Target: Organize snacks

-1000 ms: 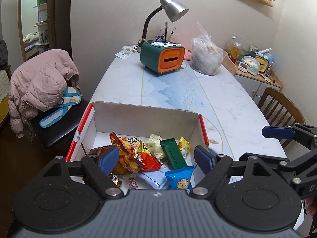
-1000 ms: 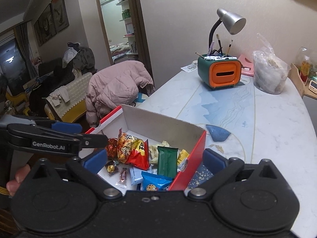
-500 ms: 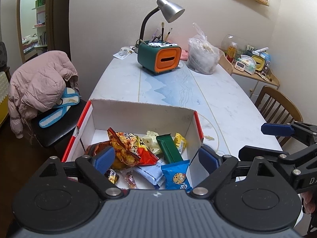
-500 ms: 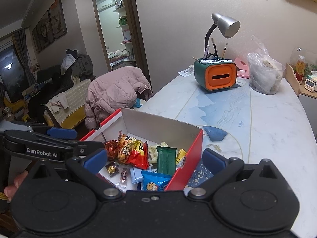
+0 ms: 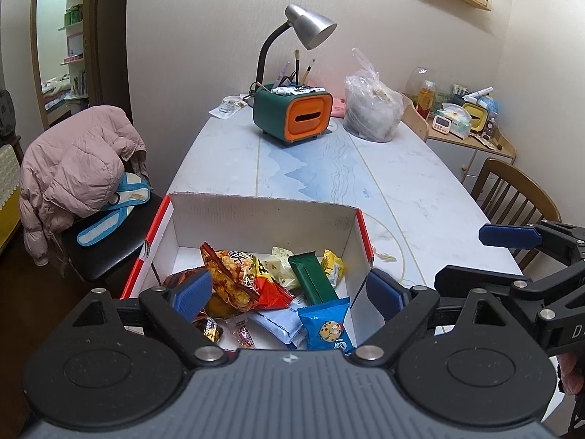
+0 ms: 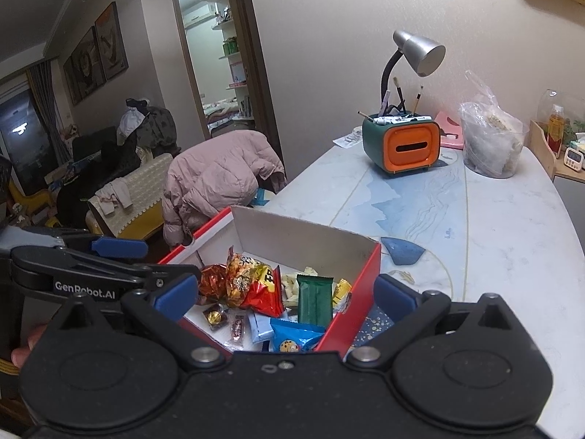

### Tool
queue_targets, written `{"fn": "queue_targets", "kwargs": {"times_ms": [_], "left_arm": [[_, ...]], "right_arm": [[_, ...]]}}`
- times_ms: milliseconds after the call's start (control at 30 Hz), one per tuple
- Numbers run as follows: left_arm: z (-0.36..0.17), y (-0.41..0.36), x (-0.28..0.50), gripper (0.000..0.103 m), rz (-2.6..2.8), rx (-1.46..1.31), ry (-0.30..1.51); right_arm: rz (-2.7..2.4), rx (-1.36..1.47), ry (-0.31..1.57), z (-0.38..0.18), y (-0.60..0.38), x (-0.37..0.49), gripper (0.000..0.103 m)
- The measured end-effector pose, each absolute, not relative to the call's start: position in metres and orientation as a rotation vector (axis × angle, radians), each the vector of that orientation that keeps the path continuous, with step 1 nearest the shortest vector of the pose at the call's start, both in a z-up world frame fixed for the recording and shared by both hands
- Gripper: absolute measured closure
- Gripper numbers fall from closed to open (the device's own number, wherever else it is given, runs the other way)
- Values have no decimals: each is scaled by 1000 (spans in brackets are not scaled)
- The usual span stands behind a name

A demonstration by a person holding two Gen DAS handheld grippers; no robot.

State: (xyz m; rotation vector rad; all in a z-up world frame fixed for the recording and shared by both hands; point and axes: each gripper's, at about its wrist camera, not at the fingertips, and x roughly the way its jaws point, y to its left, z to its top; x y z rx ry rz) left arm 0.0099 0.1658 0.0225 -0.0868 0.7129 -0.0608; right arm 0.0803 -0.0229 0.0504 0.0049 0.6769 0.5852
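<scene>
A red cardboard box with a white inside (image 5: 256, 216) (image 6: 299, 234) sits at the table's near end and holds several snacks: a red-orange chip bag (image 5: 241, 274) (image 6: 252, 281), a green bar (image 5: 312, 278) (image 6: 314, 298), a blue cookie pack (image 5: 329, 323) (image 6: 290, 340), a pale blue pack (image 5: 278, 320) and small candies (image 5: 243, 334). My left gripper (image 5: 289, 294) is open and empty above the box's near side. My right gripper (image 6: 285, 296) is open and empty, also over the box; it shows at the right in the left wrist view (image 5: 508, 236).
At the table's far end stand a green-orange organiser (image 5: 292, 117) with a desk lamp (image 5: 310, 29) and a plastic bag (image 5: 371, 113). A chair with a pink jacket (image 5: 76, 168) is left of the table, a wooden chair (image 5: 512, 194) right. The marble tabletop (image 5: 402, 190) stretches beyond the box.
Both grippers have risen and pulled back a little from the box, so more of the table and room shows. Both stay open. The snacks have not moved.
</scene>
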Motion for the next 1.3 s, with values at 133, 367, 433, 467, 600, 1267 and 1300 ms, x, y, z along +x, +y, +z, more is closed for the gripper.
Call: {"fn": "queue_targets", "kwargs": {"times_ms": [133,367,433,467,600,1267,1300], "left_arm": [[24,166,8,11,-61,-91,713],[24,166,8,11,-59,-91,712],[25,166,7,11,-57,-90,711],[25,166,6,11,-58,-90,710],[27,165,4,11,-59,-89,706],[36,165,-6,11,-44,-112,680],[37,165,-6,11,-44,-111,676]], "right_arm": [[584,8,678,51,-22,80,0],[579,13,680,50,-22,78,0],[575,14,678,50,-22,78,0],[572,15,677,50,-21,77,0],[553,21,673,50,-20,76,0],[483,48,654,51,-24,74,0],[484,49,654,52,-23,73,0]]}}
